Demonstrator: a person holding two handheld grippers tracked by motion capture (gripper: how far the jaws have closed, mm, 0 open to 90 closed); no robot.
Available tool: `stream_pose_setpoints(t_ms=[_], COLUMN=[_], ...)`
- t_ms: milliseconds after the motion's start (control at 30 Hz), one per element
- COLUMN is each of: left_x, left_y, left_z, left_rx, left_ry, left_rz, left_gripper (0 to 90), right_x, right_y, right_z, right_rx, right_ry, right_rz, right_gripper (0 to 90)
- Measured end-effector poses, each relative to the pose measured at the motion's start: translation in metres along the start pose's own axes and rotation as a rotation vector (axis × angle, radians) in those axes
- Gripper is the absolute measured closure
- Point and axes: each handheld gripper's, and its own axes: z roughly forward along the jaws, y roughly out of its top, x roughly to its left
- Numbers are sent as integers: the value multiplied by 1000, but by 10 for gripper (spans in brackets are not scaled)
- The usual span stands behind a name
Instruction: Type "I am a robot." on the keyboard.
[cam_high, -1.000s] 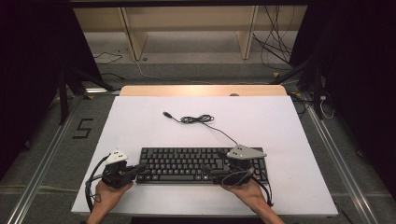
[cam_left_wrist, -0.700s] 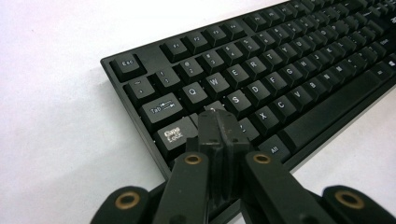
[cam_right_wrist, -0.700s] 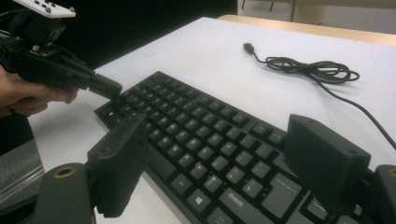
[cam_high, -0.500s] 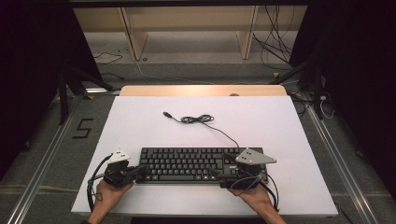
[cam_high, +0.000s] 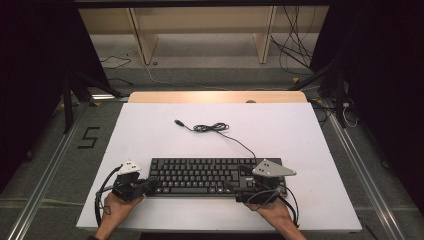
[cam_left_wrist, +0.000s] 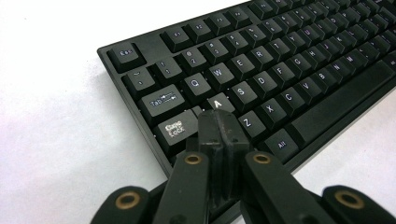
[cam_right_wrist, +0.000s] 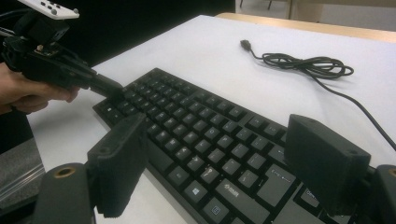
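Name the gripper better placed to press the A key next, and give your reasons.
Left. The left gripper has its jaws shut into one tip at the A key of the keyboard. The right gripper is open, over the far end.

The right hand-held gripper is seen with its two black jaws set wide apart, nothing being held between them. Beneath and between the jaws a black keyboard is laid flat on the white worktop. At the keyboard's far left end the left hand-held gripper is held by a hand, its closed tip resting on the keys there. A black cable is coiled loosely on the worktop beyond the keyboard, its plug lying free on the surface.
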Motion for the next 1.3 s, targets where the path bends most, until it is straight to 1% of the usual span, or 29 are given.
stream_pose_setpoints(t_ms=[133, 167, 233, 300, 467, 533, 567, 633, 733, 767, 800, 867, 967, 1100, 1167, 1233, 1300], left_x=[1, 1, 2, 2, 2, 2, 2, 2, 1, 0, 0, -1, -3, -5, -4, -5, -4], left_y=[0, 0, -1, -1, 0, 0, 1, 2, 3, 4, 4, 4, 5, 5, 5, 6, 6], left_z=[0, 1, 2, 2, 2, 0, -2, -5, -10, -11, -11, -11, -12, -13, -14, -15, -16], left_rx=[6, 12, 12, 20, 19, 4, -5, -38, -71, -80, -84, -87, -98, -120, -128, -147, -155], left_ry=[-2, -1, -12, -10, -4, 5, 2, 4, 3, 0, -3, -10, -11, -23, -31, -36, -39], left_rz=[3, -7, -15, -10, -4, -1, 3, -1, 0, -6, -6, -6, 2, -6, -8, -19, -30], left_gripper=[890, 890, 891, 892, 891, 890, 889, 886, 864, 861, 853, 808, 785, 733, 694, 638, 593], right_x=[0, 0, 0, 0, 1, 1, 1, 1, 0, 0, 0, 0, 0, 0, 0, 1, 1], right_y=[0, 0, 0, 0, 0, 0, 0, 0, 0, 0, 0, 0, 0, 0, 0, 0, 0], right_z=[0, 0, 0, 0, 1, 1, 1, 1, 1, 1, 1, 1, 1, 2, 2, 2, 3], right_rx=[2, 2, 2, 2, 4, 3, 3, 3, 1, 1, 1, 1, 1, 3, 4, 4, 6], right_ry=[2, 2, 1, 1, 2, 3, 3, 1, -1, -1, -2, -3, -2, -1, -1, 2, 3], right_rz=[-1, -1, -1, -1, -2, -2, -3, -1, 1, 2, 1, 1, 0, 2, 0, -1, 0], right_gripper=[229, 229, 229, 229, 229, 230, 229, 229, 230, 229, 229, 229, 229, 229, 229, 230, 230])
